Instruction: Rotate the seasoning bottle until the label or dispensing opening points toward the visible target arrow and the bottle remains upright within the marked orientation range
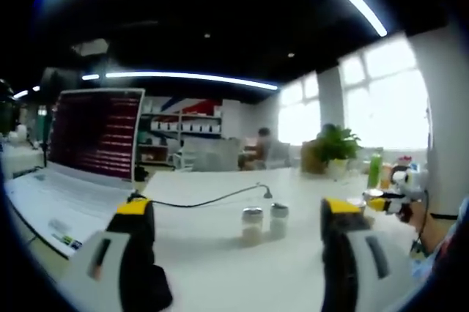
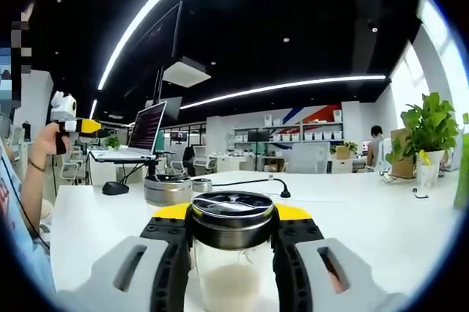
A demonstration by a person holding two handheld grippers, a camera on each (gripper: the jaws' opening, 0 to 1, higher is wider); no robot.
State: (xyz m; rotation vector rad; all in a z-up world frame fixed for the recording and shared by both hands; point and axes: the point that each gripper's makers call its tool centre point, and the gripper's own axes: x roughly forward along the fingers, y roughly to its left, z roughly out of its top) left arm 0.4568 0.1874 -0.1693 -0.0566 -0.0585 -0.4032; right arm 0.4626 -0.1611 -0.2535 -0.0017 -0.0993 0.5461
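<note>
Seasoning bottle: clear glass body with pale granules in its lower part and a dark metal lid, standing upright at 6 o'clock in the right gripper view, clasped between the yellow-tipped jaws. White table beneath.

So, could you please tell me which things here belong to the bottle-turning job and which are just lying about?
Job:
- seasoning bottle, clamped in the right gripper
- left gripper, open, short of two bottles

Lying about:
- second bottle, behind the first
- laptop
- cable
- potted plant
- table
</note>
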